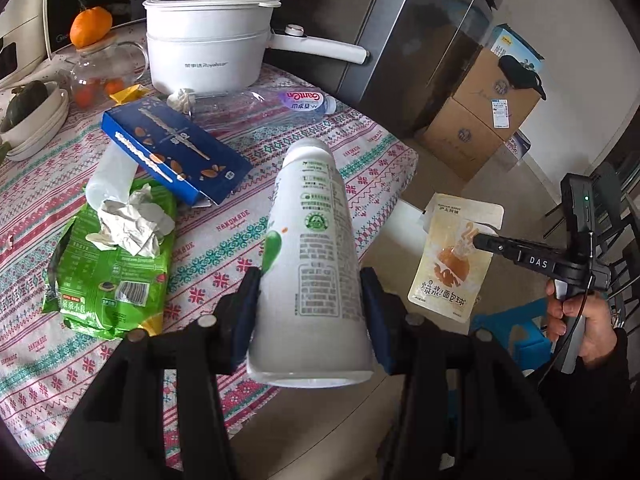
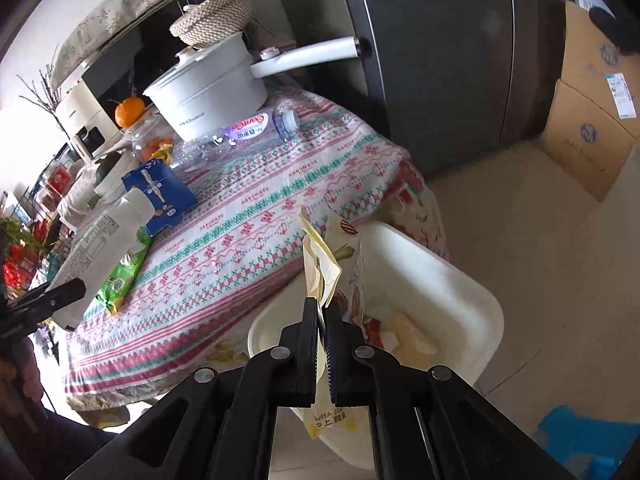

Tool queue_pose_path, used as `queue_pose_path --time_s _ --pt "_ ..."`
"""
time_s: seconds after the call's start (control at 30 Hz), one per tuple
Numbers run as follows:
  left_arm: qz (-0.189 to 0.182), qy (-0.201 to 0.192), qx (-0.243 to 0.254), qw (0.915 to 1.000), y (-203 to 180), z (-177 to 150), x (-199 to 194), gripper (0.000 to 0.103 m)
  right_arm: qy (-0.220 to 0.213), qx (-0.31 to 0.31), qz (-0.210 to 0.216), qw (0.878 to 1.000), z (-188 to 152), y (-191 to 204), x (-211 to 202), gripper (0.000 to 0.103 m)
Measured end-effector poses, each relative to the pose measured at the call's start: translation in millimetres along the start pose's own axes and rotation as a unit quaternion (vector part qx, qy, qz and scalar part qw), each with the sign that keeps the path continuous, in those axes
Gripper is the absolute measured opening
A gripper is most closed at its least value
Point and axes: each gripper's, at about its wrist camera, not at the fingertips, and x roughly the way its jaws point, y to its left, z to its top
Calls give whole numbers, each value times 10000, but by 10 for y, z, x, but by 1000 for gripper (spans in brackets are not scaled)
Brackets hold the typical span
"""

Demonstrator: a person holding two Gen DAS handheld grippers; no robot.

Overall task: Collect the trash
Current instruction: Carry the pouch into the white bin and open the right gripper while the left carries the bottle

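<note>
My left gripper (image 1: 312,308) is shut on a white drink bottle (image 1: 312,236) with green print, held tilted above the table's front edge. My right gripper (image 2: 322,314) is shut on a cream-yellow snack packet (image 2: 320,268) that hangs over a white bin (image 2: 460,280) beside the table; other wrappers lie inside the bin. Still on the patterned tablecloth (image 1: 240,240) lie a green snack bag (image 1: 108,280), a crumpled tissue (image 1: 132,224), a blue box (image 1: 176,148) and a clear plastic bottle (image 1: 260,104).
A white pot (image 1: 208,52) with a long handle stands at the table's back, with a glass teapot (image 1: 100,76), an orange and stacked bowls (image 1: 36,120) to its left. A dark fridge (image 2: 440,60), cardboard boxes (image 1: 480,120) and a blue stool (image 2: 580,436) stand around the floor space.
</note>
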Motion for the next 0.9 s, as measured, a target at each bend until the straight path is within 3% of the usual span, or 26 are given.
queue_pose_path --time_s 0.07,0.17,0.3,0.33,0.6,0.87,0.9 --pt "-26 50 62 10000 -58 -11 38 51 222 193 10 9996 -23 -104 111 5" --pt "-63 100 149 9998 -140 -39 74 51 411 632 -91 9971 -34 -292 214 14" --pt "-129 173 291 9993 -242 -69 113 51 271 1032 -73 9943 -16 -481 138 48" --pt "-149 195 330 9992 -268 -75 123 51 220 1062 -65 9941 -11 -505 99 51" --pt "-340 429 686 9961 -615 -100 320 51 62 973 -61 9952 -32 -521 -130 56" --pt "-472 818 1116 9892 -1098 -139 789 51 -81 939 -270 9952 -80 -623 -299 61" --pt "-509 818 1178 9884 -1152 -136 838 41 -75 947 -281 9951 -85 -642 -306 61"
